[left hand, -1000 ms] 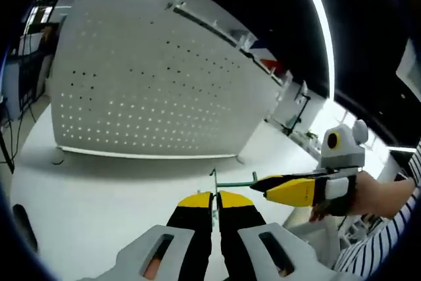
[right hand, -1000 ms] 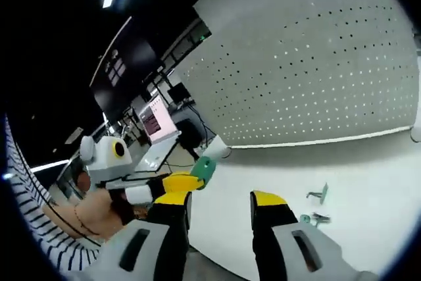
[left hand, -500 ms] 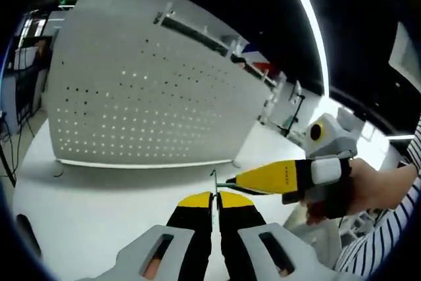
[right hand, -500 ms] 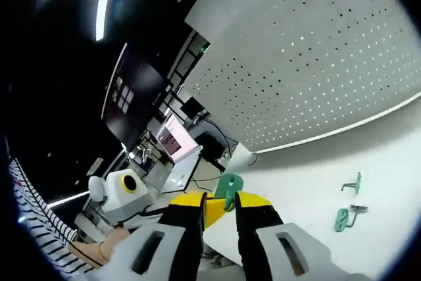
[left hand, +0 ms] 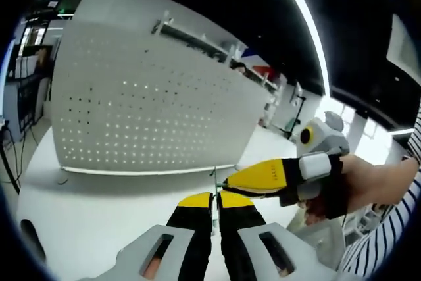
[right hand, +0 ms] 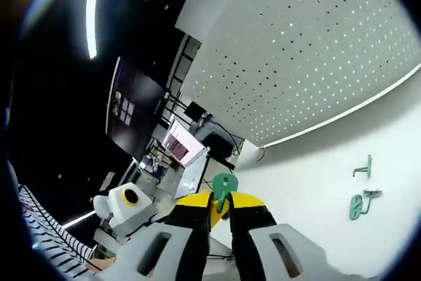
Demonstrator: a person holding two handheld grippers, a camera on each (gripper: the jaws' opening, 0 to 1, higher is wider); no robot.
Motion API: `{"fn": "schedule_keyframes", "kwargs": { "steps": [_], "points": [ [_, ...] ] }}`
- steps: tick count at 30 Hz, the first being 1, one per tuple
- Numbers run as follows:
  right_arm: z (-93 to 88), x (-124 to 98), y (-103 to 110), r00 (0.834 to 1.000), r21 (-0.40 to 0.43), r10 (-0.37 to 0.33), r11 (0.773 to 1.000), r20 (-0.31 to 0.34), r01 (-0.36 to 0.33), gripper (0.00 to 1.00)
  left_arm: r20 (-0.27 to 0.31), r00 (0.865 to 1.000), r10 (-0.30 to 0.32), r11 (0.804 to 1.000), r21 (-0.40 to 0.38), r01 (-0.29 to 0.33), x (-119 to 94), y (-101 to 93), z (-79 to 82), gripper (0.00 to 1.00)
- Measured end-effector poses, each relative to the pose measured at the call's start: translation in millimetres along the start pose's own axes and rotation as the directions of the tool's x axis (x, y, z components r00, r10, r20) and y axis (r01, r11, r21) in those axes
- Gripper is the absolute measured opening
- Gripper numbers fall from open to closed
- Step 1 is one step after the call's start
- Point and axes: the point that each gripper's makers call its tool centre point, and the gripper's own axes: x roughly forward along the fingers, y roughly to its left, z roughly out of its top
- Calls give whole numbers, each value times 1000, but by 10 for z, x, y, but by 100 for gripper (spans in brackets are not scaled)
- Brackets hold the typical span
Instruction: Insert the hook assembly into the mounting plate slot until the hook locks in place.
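A small green mounting plate [right hand: 223, 185] with a hole stands up between the yellow tips of my right gripper [right hand: 221, 203], which is shut on it. In the left gripper view the same plate [left hand: 214, 182] is a thin edge-on strip rising from my left gripper [left hand: 214, 199], also shut on it. There my right gripper [left hand: 230, 182] reaches in from the right and its jaw tips meet the plate just above my left jaws. A loose metal hook [right hand: 363, 166] and a second green plate with a hook [right hand: 358, 205] lie on the white table [right hand: 309, 182].
A large white pegboard [left hand: 151, 110] stands upright at the back of the table [left hand: 99, 208]. A person's hand and striped sleeve [left hand: 375, 192] hold the right gripper. Off the table's far side stand a monitor [right hand: 184, 151] and desks.
My right gripper was open beside the green plate a second ago; it has closed on it. Both hands tilted, so the pegboard sits higher in both views.
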Motion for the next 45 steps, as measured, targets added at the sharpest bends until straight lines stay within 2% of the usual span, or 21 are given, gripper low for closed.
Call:
{"fn": "schedule_keyframes", "kwargs": {
  "steps": [4,6,7,9,14,18,22,25,26,30,32,35,36,37,38,39,40,41,42,44,45],
  "points": [
    [1,-4,-8,1000,4,-4,1000,4,4,2,-9,1000,8,999,42,-8,2,-32,20,1],
    [7,3,-19,1000,26,2,1000,7,-2,3,-4,1000,16,998,60,-16,3,-28,32,1],
    [14,7,-14,1000,67,9,998,11,-10,3,-2,1000,18,998,61,-18,4,-25,33,1],
    [53,9,-42,1000,67,4,998,27,-6,2,8,1000,18,998,59,-19,22,-22,49,1],
    [65,-2,-50,1000,62,-11,998,25,9,1,8,1000,30,991,133,-31,62,-59,63,1],
    [61,-3,-70,1000,51,-21,999,19,20,0,3,999,40,986,161,-40,68,-46,40,2],
    [55,9,-35,999,-41,-33,999,27,34,0,-14,999,41,987,159,-38,64,-20,32,3],
    [76,34,79,999,-106,-6,994,31,10,0,-28,999,40,984,172,-34,57,-5,34,5],
    [87,43,114,1000,-133,-3,991,29,7,0,-37,999,36,984,177,-29,59,0,28,6],
    [126,64,135,999,-229,-25,973,22,30,0,-47,999,22,990,140,-15,57,35,36,24],
    [137,70,158,999,-260,-28,965,22,33,0,-63,998,9,991,136,0,56,37,18,26],
    [155,75,142,998,-350,-55,935,23,60,0,-81,997,-11,994,106,19,51,38,-14,37],
    [155,76,139,997,-390,-69,918,21,72,0,-87,996,-18,995,96,26,47,35,-26,42],
    [157,76,140,997,-403,-73,912,22,76,0,-94,995,-30,996,81,37,39,30,-41,45],
    [164,85,173,998,-407,-64,911,28,70,0,-97,995,-37,996,78,45,30,28,-47,46],
    [179,85,200,998,-383,-51,922,32,59,0,-97,994,-42,996,80,50,14,31,-49,48],
    [224,101,295,999,-327,-8,945,50,24,0,-96,994,-47,995,79,54,5,31,-47,51],
    [238,98,295,999,-356,-19,934,47,35,0,-94,994,-50,996,72,57,-2,33,-45,57],
    [284,112,307,998,-438,-35,897,58,57,0,-93,994,-52,996,62,58,-6,38,-41,62],
    [313,135,325,996,-546,-60,833,62,84,0,-75,996,-56,998,11,57,-16,49,-11,74],
    [321,144,336,996,-570,-63,817,68,90,0,-55,996,-63,998,-9,63,-24,52,22,77]
  ]
}}
